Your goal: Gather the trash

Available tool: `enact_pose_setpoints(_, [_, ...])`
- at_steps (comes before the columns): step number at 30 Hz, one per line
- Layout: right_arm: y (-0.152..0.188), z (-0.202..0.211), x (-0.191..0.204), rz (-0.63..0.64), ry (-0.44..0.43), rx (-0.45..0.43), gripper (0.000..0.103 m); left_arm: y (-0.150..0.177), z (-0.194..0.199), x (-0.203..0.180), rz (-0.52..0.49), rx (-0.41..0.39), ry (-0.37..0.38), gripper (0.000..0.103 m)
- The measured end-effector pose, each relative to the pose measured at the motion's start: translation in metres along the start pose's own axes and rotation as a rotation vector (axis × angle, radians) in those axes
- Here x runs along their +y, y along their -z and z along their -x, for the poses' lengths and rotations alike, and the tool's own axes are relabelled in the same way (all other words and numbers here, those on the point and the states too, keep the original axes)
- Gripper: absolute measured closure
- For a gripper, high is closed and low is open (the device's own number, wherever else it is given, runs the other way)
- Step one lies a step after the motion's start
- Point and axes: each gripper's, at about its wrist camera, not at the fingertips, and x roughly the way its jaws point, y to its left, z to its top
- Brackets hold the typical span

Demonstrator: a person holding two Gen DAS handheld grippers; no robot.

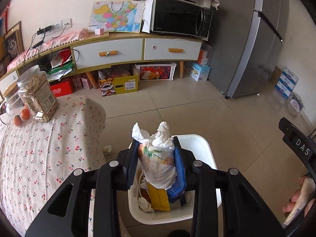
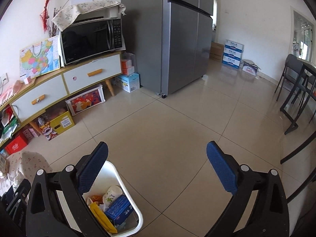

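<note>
Directly above a white trash bin [image 1: 205, 144], the left gripper [image 1: 156, 154] clamps a crumpled wad of paper [image 1: 158, 158], its blue pads pressing both sides of the bundle. The wad is white, printed with smudged orange and green markings, and twisted tissue ends stick up past the fingertips in two ragged peaks. It hangs over the bin's open mouth, clear of the rubbish below.

Inside the bin lie a yellow packet [image 1: 159, 197], a blue carton [image 1: 175, 191] and scraps of white tissue; the right wrist view also shows a pale printed cup [image 2: 112, 195] among them. The right gripper [image 2: 157, 164] stands beside the bin with its jaws spread wide and nothing between them, only bare tile floor [image 2: 177, 128] beyond. A hand [image 1: 298, 197] grasping that gripper's handle shows at the lower right edge of the left wrist view.

Left of the bin, a table draped in a cherry-print cloth [image 1: 39, 158] carries a glass jar of sticks [image 1: 37, 96], a second jar [image 1: 9, 102] and two small orange fruits [image 1: 21, 117]. One more crumpled scrap [image 1: 107, 150] lies on the floor by the table's foot.

Farther back, a low cabinet with white drawers [image 1: 122, 51] holds a black microwave [image 1: 179, 17] and a coloured map [image 1: 116, 15], with boxes stowed beneath. A grey refrigerator [image 2: 177, 39] stands against the far wall.
</note>
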Motion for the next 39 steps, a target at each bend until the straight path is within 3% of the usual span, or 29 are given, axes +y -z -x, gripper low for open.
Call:
enact_pose_setpoints(1, [-0.001,-0.002,-0.004,-0.016,0.001,0.011,0.007,-0.001,-0.004,-0.004,-0.005,0.011,0.012,0.067])
enact_pose_setpoints(2, [-0.001,-0.004,-0.008,-0.029,0.004,0.02,0.007,-0.001,-0.009,-0.008,-0.01,0.028,0.014,0.054])
enact_pose_setpoints(4, [0.0,-0.006,-0.012,-0.033,0.012,0.023,0.007,-0.002,-0.015,-0.013,-0.006,0.043,0.012,0.037])
enact_pose_setpoints(6, [0.002,-0.003,-0.01,-0.02,0.012,0.013,0.007,-0.002,-0.016,-0.015,-0.01,0.05,0.015,0.037])
enact_pose_setpoints(14, [0.009,0.027,0.017,0.074,-0.061,-0.088,0.007,0.002,0.006,0.001,-0.004,0.017,-0.025,0.015])
enact_pose_setpoints(19, [0.016,0.051,0.029,0.059,-0.155,-0.138,0.007,0.006,0.03,0.024,0.013,-0.042,-0.08,0.009])
enact_pose_setpoints(24, [0.027,0.069,0.047,0.034,-0.264,-0.107,0.007,0.016,0.054,0.056,0.048,-0.08,-0.114,0.007])
enact_pose_setpoints(28, [0.045,0.081,0.082,0.137,-0.312,-0.087,0.007,0.029,0.069,0.087,0.074,-0.084,-0.184,0.007])
enact_pose_setpoints(32, [0.062,0.106,0.111,0.238,-0.338,-0.148,0.007,0.044,0.083,0.125,0.113,-0.075,-0.245,0.007])
enact_pose_setpoints(39, [0.085,0.136,0.147,0.298,-0.388,-0.176,0.007,0.069,0.101,0.182,0.168,-0.053,-0.304,0.007])
